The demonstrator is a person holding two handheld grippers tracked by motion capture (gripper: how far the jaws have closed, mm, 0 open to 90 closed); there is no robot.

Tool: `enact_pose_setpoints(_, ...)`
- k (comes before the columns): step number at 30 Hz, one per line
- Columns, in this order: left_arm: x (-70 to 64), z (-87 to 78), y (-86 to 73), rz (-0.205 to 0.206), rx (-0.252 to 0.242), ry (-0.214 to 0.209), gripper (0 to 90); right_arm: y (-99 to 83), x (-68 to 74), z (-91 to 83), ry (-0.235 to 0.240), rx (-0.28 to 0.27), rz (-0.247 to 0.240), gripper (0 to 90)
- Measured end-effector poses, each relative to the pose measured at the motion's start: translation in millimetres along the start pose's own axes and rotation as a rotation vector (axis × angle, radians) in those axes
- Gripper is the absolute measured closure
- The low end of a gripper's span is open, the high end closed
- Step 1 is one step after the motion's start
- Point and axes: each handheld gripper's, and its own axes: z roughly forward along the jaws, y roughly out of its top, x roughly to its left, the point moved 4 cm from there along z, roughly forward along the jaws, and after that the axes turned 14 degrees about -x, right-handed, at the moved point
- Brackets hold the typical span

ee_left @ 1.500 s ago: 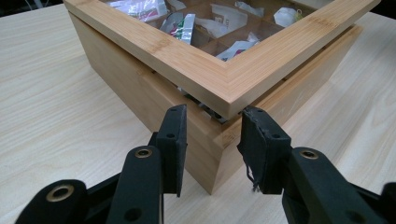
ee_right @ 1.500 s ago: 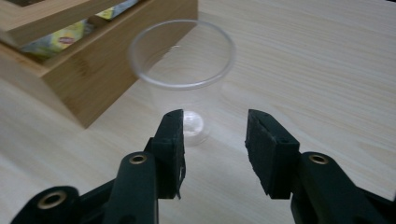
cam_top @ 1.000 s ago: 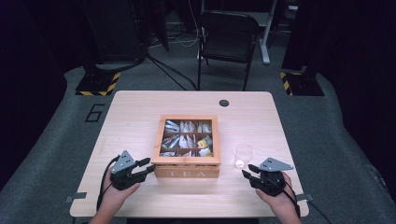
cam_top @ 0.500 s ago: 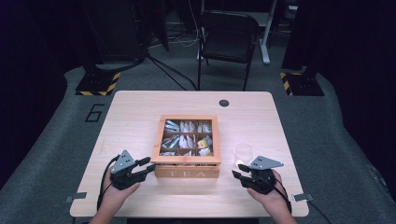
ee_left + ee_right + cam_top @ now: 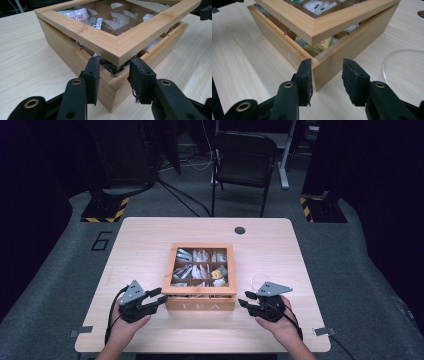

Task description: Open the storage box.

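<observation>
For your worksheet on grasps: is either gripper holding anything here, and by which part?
Nothing is held. The left gripper and right gripper are open at the near corners of the tea box.

A pale wooden table (image 5: pixel 150 240) stands on grey floor. A wooden tea box (image 5: pixel 202 292) sits near its middle, with a clear glass (image 5: pixel 257 282) just right of it. A small dark round spot (image 5: pixel 240 230) lies near the far edge.

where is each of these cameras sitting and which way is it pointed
High view: above the person's side of the table, looking forward and down at the tea box; both hands with left gripper and right gripper show.
Left gripper view: rides the left gripper, facing one near corner of the box with its lid ajar.
Right gripper view: rides the right gripper, facing the other near corner.
All share the box.
</observation>
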Motion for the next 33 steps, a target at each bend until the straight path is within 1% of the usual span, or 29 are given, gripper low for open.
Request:
enact_pose_setpoints(2, -0.6, 1.0, -0.2, 0.0, -0.008, 0.007, 60.9, 3.0, 1.4, 3.4, 0.009, -0.008, -0.004, 59.7)
enact_pose_setpoints(4, -0.4, 0.9, -0.1, 0.007, -0.004, 0.005, 60.9, 5.0, 3.5, 6.6, 0.017, -0.01, -0.005, 59.9)
enact_pose_setpoints(5, -1.0, 1.1, -0.2, -0.001, -0.007, 0.005, 60.9, 5.7, 4.2, 7.9, 0.018, -0.007, -0.008, 60.2)
enact_pose_setpoints(6, -1.0, 1.1, -0.2, -0.001, -0.007, 0.005, 60.9, 5.7, 4.2, 7.9, 0.018, -0.007, -0.008, 60.2)
enact_pose_setpoints(7, -0.9, 1.0, 0.1, 0.001, -0.007, 0.006, 60.9, 6.9, 5.7, 11.4, 0.026, -0.007, -0.015, 60.5)
enact_pose_setpoints(10, -0.6, 1.0, 0.2, 0.003, -0.004, 0.004, 60.7, 7.6, 6.6, 14.9, 0.024, 0.001, -0.013, 60.3)
enact_pose_setpoints(11, -0.6, 1.0, 0.2, 0.003, -0.004, 0.004, 60.5, 8.1, 6.1, 16.2, 0.027, 0.0, -0.018, 60.2)
enact_pose_setpoints(12, -0.5, 1.0, 0.3, 0.004, -0.003, 0.004, 60.4, 8.8, 6.0, 17.3, 0.024, -0.005, -0.011, 60.2)
enact_pose_setpoints(15, -0.4, 1.1, 0.7, 0.003, -0.007, 0.008, 59.4, 12.4, 6.1, 18.8, 0.034, -0.011, -0.002, 60.2)
enact_pose_setpoints(16, 0.3, 0.5, 1.7, 0.003, -0.001, 0.002, 58.9, 13.2, 6.6, 19.0, 0.03, -0.009, -0.005, 60.2)
enact_pose_setpoints(18, 0.7, 0.9, 2.6, 0.002, -0.001, 0.005, 57.1, 14.2, 7.5, 19.9, 0.028, -0.009, 0.0, 60.2)
enact_pose_setpoints(19, 0.7, 1.4, 3.0, 0.003, -0.003, 0.006, 56.1, 14.6, 6.9, 20.3, 0.033, -0.011, 0.005, 60.2)
enact_pose_setpoints(20, 0.5, 2.8, 3.5, 0.003, -0.016, 0.013, 55.2, 14.9, 6.4, 20.2, 0.039, -0.01, 0.012, 60.2)
enact_pose_setpoints(22, 0.5, 2.7, 4.1, 0.003, -0.01, 0.009, 52.7, 15.6, 6.6, 20.0, 0.034, -0.011, 0.017, 60.1)
enact_pose_setpoints(23, 0.4, 4.6, 5.6, -0.001, -0.011, 0.0, 51.7, 17.1, 6.6, 19.8, 0.033, -0.011, 0.011, 59.9)
enact_pose_setpoints(24, 0.4, 4.6, 5.6, -0.001, -0.011, 0.0, 51.3, 17.1, 6.6, 19.8, 0.033, -0.011, 0.011, 59.9)
enact_pose_setpoints(25, -0.4, 6.9, 7.3, 0.004, -0.031, 0.01, 49.8, 19.4, 6.3, 19.3, 0.032, -0.009, 0.006, 59.8)
enact_pose_setpoints(26, -0.3, 6.5, 8.9, 0.005, -0.022, 0.003, 48.7, 20.7, 6.5, 19.1, 0.029, -0.009, 0.014, 59.8)
enact_pose_setpoints(27, 0.4, 7.6, 10.1, 0.007, -0.037, 0.012, 48.2, 22.5, 6.1, 18.8, 0.028, -0.009, 0.014, 59.8)
enact_pose_setpoints(29, 1.0, 7.0, 11.0, 0.005, -0.031, 0.006, 48.0, 24.1, 5.8, 18.2, 0.028, -0.01, 0.018, 59.8)
enact_pose_setpoints(30, 1.8, 8.1, 11.9, 0.005, -0.044, 0.012, 48.0, 25.5, 5.4, 18.1, 0.031, -0.012, 0.018, 60.0)
enact_pose_setpoints(31, 2.1, 8.7, 12.5, 0.01, -0.043, 0.014, 48.0, 29.0, 5.0, 17.4, 0.024, -0.016, 0.026, 60.2)
enact_pose_setpoints(32, 2.1, 9.7, 12.3, 0.014, -0.039, 0.015, 48.0, 30.8, 4.5, 17.3, 0.022, -0.021, 0.024, 60.3)
enact_pose_setpoints(33, 2.0, 11.6, 11.9, 0.024, -0.045, 0.027, 47.6, 32.4, 4.0, 17.2, 0.023, -0.023, 0.022, 60.4)
